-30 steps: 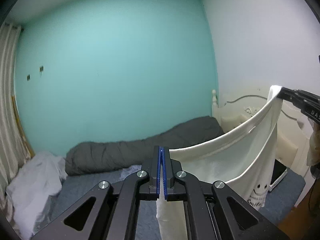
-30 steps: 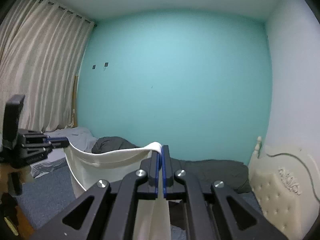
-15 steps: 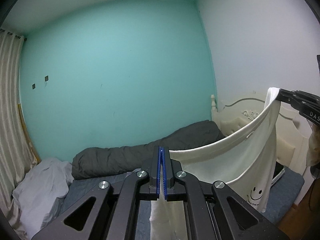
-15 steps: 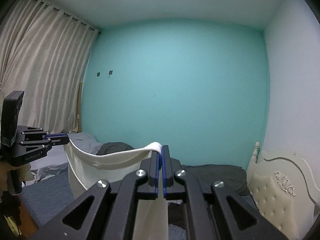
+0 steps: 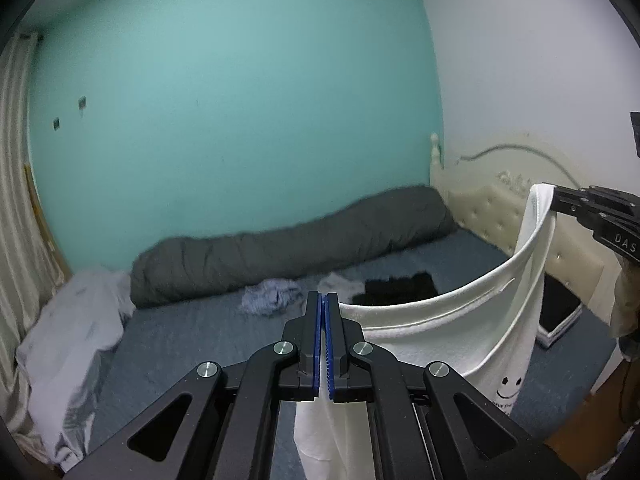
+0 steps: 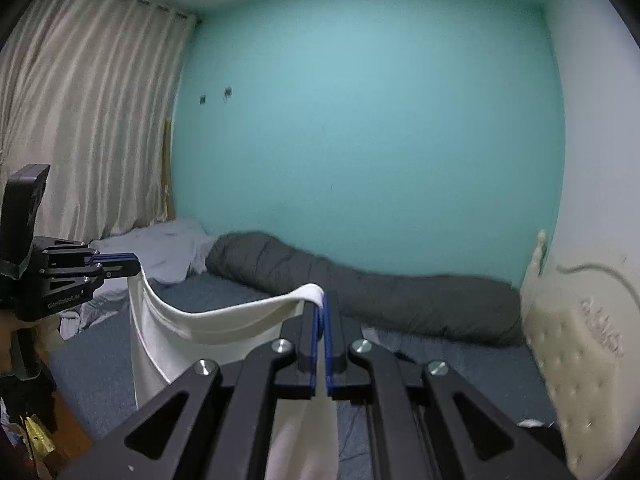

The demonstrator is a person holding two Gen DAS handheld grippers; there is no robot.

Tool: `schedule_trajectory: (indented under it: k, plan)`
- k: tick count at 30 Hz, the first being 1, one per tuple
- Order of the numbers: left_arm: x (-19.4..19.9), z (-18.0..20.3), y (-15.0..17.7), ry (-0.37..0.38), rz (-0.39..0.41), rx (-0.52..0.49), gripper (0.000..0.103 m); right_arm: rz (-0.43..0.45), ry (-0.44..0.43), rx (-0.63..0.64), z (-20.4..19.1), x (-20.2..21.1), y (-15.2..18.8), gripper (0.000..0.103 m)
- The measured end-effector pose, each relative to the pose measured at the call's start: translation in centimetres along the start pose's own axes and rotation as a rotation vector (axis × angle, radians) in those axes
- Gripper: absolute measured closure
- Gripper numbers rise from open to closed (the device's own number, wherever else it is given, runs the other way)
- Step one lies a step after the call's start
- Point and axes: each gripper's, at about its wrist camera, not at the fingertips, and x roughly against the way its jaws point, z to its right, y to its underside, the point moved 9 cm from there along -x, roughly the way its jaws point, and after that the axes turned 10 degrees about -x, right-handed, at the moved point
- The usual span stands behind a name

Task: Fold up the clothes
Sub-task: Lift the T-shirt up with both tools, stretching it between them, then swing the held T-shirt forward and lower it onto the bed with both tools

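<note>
A white T-shirt (image 5: pixel 460 320) hangs in the air above a bed, held up between two hand-held grippers. Its top edge sags in a shallow curve from one gripper to the other, and the rest drops in loose folds; a small printed smiley face (image 5: pixel 509 387) shows low on the cloth. The left gripper (image 5: pixel 323 344) has its blue-lined jaws pressed together on one upper corner, with cloth trailing out beneath them. The right gripper (image 6: pixel 322 344) likewise pinches the opposite corner, a nub of white fabric bunched at its tips. The shirt looks light, thin and very soft, so it will likely droop and swing freely and keep no shape of its own; the seamed upper edge near the corners seems the surest place to hold it, as a grip on a single loose layer could slip. Below lies the blue bed sheet (image 5: pixel 192 328), with a crumpled pale garment (image 5: pixel 272 296) and a dark folded item (image 5: pixel 400 290) on it. A rolled grey duvet (image 5: pixel 288 240) runs along the teal wall (image 6: pixel 360 120), a cream padded headboard (image 6: pixel 576 344) stands to the right, and beige curtains (image 6: pixel 80 120) hang to the left.
</note>
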Motion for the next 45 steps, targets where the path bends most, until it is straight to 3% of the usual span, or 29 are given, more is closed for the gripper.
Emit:
schedule_trajectory:
  k: [13,25,36,45]
  plan:
    - [-22.4,0.2,11.6,0.089,-0.214,0.061,0.102,-0.284,0.01,-0.087,6.0,-22.1,13.6,0.101]
    - [-42.4,-0.7,23.8,0.168,-0.4,0.15,0.102,-0.482,0.03,-0.167,12.1,-40.2,27.1,0.101]
    - [-54.4,-1.5,30.4,0.196,-0.488,0.207,0.102,-0.589,0.057,-0.219,16.0,-52.5,35.6,0.101]
    - [-61.1,-1.9,33.8,0.217,-0.544,0.25,0.102,-0.64,0.07,-0.228,17.2,-58.6,39.6,0.101]
